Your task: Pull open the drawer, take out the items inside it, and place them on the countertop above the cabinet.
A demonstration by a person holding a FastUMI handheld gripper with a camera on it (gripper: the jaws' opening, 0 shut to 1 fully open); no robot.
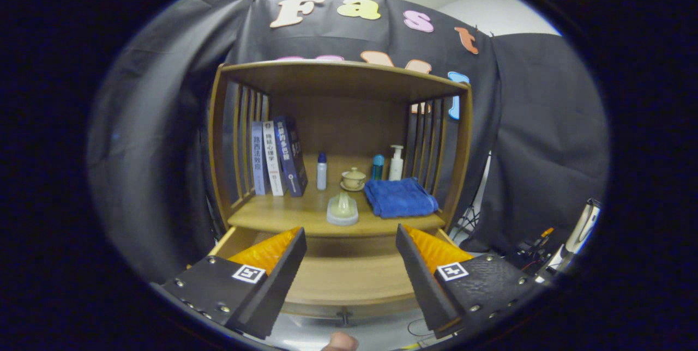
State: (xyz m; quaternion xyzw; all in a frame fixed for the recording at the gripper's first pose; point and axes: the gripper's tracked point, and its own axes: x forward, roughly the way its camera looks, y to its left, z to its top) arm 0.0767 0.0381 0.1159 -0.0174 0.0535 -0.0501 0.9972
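Gripper view — gripper [349,255] open above the pulled-out drawer [349,280].

- Wooden cabinet [338,76] with slatted sides; its countertop [283,212] is the bench carrying the things.
- Three books [277,157] stand at the left, leaning.
- Small bottle [322,171] upright beside the books.
- Lidded cup [353,179] on a saucer at centre back.
- Pale dish [342,210] near the front edge.
- Folded blue towel [399,197] at the right.
- Blue bottle [378,167] and pump bottle [396,163] behind the towel.
- Drawer [349,280] below stands pulled open, between the spread fingers [283,269].
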